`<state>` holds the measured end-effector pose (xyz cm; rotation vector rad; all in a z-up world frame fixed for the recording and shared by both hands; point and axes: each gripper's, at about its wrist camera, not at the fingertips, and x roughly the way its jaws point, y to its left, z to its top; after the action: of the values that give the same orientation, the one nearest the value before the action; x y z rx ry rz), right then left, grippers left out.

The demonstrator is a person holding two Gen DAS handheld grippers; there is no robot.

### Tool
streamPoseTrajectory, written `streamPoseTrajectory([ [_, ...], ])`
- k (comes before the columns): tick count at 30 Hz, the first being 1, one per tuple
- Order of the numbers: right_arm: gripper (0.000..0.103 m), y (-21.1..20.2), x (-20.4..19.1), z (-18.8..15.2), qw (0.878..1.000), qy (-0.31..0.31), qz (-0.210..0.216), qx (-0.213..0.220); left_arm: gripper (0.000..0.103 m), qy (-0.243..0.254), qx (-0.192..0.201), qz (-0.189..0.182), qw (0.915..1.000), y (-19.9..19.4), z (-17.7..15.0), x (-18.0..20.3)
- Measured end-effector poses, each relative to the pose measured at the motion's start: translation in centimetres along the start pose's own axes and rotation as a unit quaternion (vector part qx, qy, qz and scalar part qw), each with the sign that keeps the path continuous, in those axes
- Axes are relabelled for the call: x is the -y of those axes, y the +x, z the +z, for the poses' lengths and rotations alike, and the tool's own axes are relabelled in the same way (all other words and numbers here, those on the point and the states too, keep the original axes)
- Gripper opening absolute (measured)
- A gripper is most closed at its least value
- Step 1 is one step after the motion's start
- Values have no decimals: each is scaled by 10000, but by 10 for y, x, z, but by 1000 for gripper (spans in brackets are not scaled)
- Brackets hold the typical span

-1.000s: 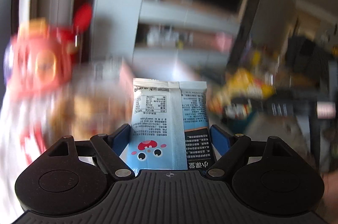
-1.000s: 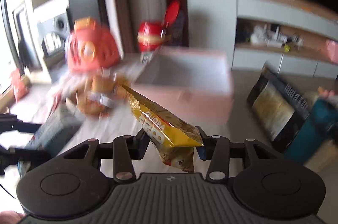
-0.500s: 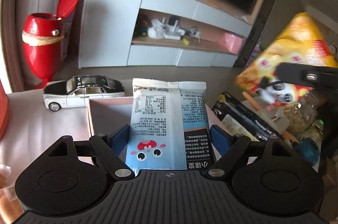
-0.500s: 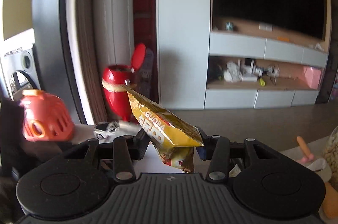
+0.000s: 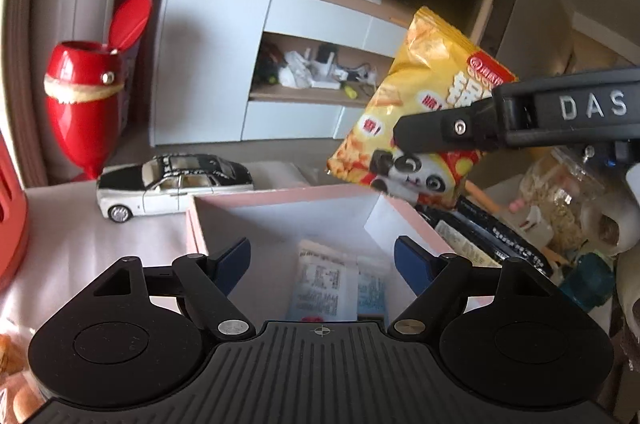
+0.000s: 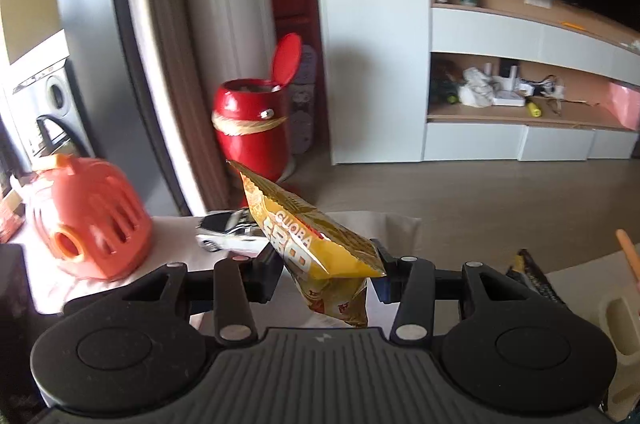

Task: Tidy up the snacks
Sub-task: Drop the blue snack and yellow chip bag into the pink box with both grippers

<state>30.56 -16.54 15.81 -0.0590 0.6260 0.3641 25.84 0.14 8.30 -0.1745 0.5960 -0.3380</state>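
Observation:
My left gripper (image 5: 322, 258) is open and empty above a pink box (image 5: 280, 195) with a white inside. A light blue snack packet (image 5: 336, 284) lies in the box, just below the gripper. My right gripper (image 6: 325, 266) is shut on a yellow snack bag (image 6: 308, 244). In the left wrist view that yellow bag (image 5: 424, 96) hangs above the box's far right corner, held by the right gripper's black fingers (image 5: 440, 132).
A white and black toy car (image 5: 172, 180) stands on the table behind the box. A red bin (image 5: 84, 96) stands far left, an orange helmet-shaped toy (image 6: 88, 220) on the left. Dark packets and a jar (image 5: 560, 200) crowd the right side.
My left gripper opened and the light blue packet dropped into the pink box. The right gripper brought the yellow bag closer, over the box's far right corner.

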Motion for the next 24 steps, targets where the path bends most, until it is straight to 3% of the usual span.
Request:
streamPoseTrajectory([
  [2,56,-4,-1,1,9999,-30,54,-111,83,61,-87,30,9999,-13,-4,-1],
  [4,77,-9,0,-2,10000,6,25,-47,82,-8,-107,-50,9999,-38,-16,-4],
  [8,77,-19,2,-16,10000,80,47,-16,82,-456,79,-80,9989,-102,-46,-25],
  [11,78,-26,-2,-32,10000,48,-6,-24,82,-673,421,409,9960,-153,-70,-45],
  [14,78,-29,-14,-53,9999,-58,-29,-115,82,-890,729,1240,9856,-199,-92,-67],
  [18,80,-40,-43,-87,9993,-355,102,-91,82,-1473,935,2163,9606,-241,-120,-103],
  [21,82,-46,-71,-118,9976,-669,168,54,82,-1970,929,2234,9501,-254,-138,-125],
  [24,83,-48,-104,-146,9937,-1100,207,98,82,-2143,789,2247,9473,-252,-153,-133],
])
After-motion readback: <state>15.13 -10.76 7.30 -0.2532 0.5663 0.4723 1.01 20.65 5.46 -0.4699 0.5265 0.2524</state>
